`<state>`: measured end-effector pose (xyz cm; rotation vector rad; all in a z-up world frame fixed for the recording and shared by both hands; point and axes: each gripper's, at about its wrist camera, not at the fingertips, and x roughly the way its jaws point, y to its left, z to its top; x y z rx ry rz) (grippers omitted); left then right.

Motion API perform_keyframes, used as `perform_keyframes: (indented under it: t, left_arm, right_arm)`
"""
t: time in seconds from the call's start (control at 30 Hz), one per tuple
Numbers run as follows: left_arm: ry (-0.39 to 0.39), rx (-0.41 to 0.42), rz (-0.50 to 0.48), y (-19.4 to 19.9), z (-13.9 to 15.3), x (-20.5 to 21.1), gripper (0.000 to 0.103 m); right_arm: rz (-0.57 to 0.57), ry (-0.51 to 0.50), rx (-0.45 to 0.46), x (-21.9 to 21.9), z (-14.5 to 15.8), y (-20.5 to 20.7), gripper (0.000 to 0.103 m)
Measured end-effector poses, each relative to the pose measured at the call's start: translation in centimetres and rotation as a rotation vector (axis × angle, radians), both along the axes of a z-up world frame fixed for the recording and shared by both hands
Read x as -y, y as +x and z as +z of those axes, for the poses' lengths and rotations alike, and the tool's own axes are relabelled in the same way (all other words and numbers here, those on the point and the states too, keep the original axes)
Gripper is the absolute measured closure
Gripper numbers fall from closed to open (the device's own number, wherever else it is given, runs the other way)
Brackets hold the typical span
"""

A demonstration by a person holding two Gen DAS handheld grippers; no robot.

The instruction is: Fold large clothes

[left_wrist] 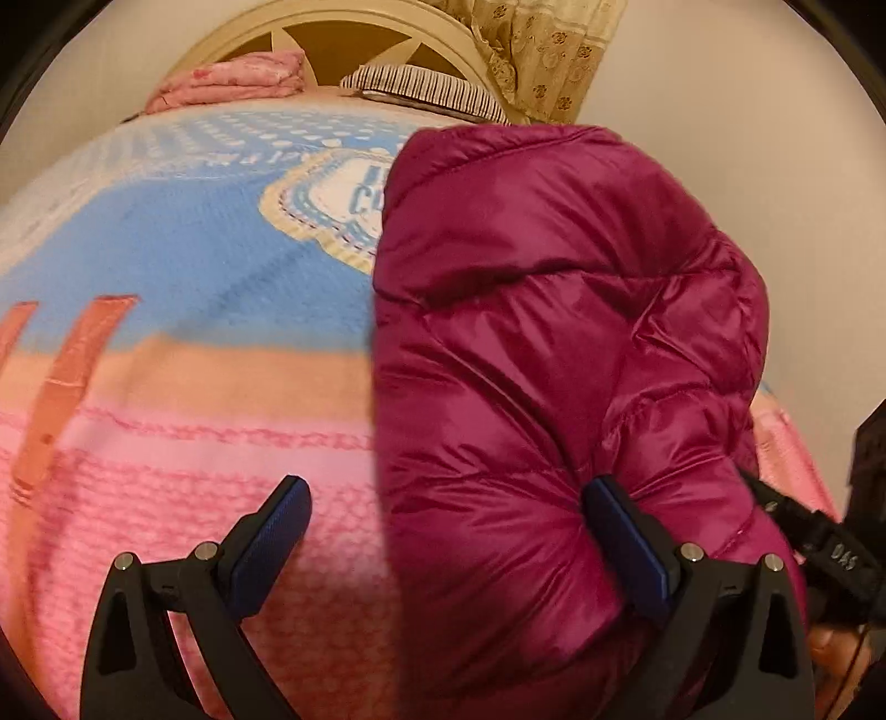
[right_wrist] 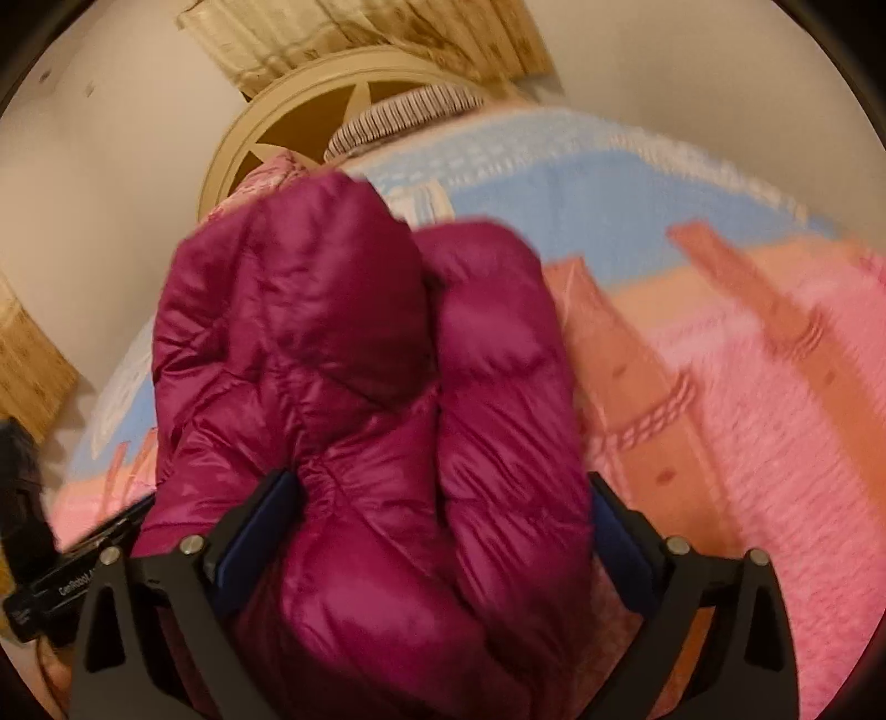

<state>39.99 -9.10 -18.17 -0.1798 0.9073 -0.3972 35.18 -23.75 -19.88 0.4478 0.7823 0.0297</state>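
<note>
Jacket (left_wrist: 565,354): a shiny magenta quilted puffer, bunched into a thick mound on a bed, lying over a knitted blanket (left_wrist: 183,266) banded in blue, peach and pink. From the left wrist view it fills the right half of the scene; from the right wrist view it sits centre-left (right_wrist: 354,387), folded into two puffy lobes with a deep crease between them.

Left gripper (left_wrist: 446,509) has its jaws spread wide. Its right finger (left_wrist: 626,531) presses against the jacket's side, while the other blue pad sits apart over pink blanket. Nothing is pinched between them.

Right gripper (right_wrist: 446,504) also has its jaws wide apart, and the jacket's near end bulges up between them. Both pads seem to touch the fabric, though motion blur makes any squeeze hard to judge.

Much is hidden. The jacket's sleeves, zip and collar cannot be made out. It covers part of a cream badge (left_wrist: 326,205) on the blanket, whose blue lettering is cut off and unreadable. Past the blanket are a striped pillow (left_wrist: 426,88), folded pink cloth (left_wrist: 232,77), a round cream headboard (left_wrist: 332,33) and a patterned curtain (left_wrist: 542,50).

At the left edge of the right wrist view, a black device (right_wrist: 72,581) reads "GenRobot", the rest lost to blur.
</note>
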Motion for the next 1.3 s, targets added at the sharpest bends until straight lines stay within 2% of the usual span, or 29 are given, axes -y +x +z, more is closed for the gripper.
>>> perform_keyframes:
  t: [0.07, 0.13, 0.2, 0.23, 0.33, 0.43, 0.53, 0.77, 0.87, 1.1, 1.3]
  left_arm:
    - [-0.019, 0.013, -0.021, 0.1, -0.1, 0.3, 0.003]
    - [-0.03, 0.013, -0.036, 0.4, 0.0, 0.5, 0.004]
    - [-0.031, 0.034, -0.062, 0.0, 0.5, 0.9, 0.014]
    - [-0.029, 0.051, -0.087, -0.4, 0.9, 1.4, 0.025]
    - [0.012, 0.101, -0.113, -1.6, 1.9, 2.2, 0.038]
    - [0.056, 0.15, -0.121, -3.0, 3.0, 2.6, 0.045]
    - [0.071, 0.182, -0.124, -4.3, 3.9, 2.6, 0.048]
    - [0.084, 0.249, -0.106, -6.5, 6.1, 0.3, 0.053]
    - [0.088, 0.272, -0.085, -5.8, 7.0, -1.6, 0.053]
    - [0.12, 0.322, -0.018, -7.5, 9.4, -6.3, 0.053]
    - [0.124, 0.335, 0.053, -8.9, 10.0, -10.6, 0.053]
  right_arm:
    - [0.017, 0.03, -0.001, 0.3, -0.5, 0.2, 0.01]
    - [0.05, 0.027, -0.003, 0.1, -0.5, 0.6, 0.024]
    - [0.078, 0.022, 0.001, -0.4, -0.3, 0.7, 0.033]
    - [0.086, 0.025, 0.002, -0.6, -0.3, 0.8, 0.038]
    - [0.095, 0.03, 0.014, -0.7, -0.2, 0.6, 0.049]
    - [0.099, -0.002, 0.042, -1.6, 0.4, -0.1, 0.061]
    - [0.098, -0.029, 0.067, -2.2, 1.1, -0.8, 0.067]
    - [0.123, -0.037, 0.103, -4.2, 2.1, -2.0, 0.073]
    - [0.147, -0.038, 0.117, -5.4, 2.6, -2.0, 0.074]
    - [0.233, -0.023, 0.163, -9.8, 4.6, -1.8, 0.075]
    - [0.311, -0.023, 0.187, -13.9, 5.2, -1.7, 0.075]
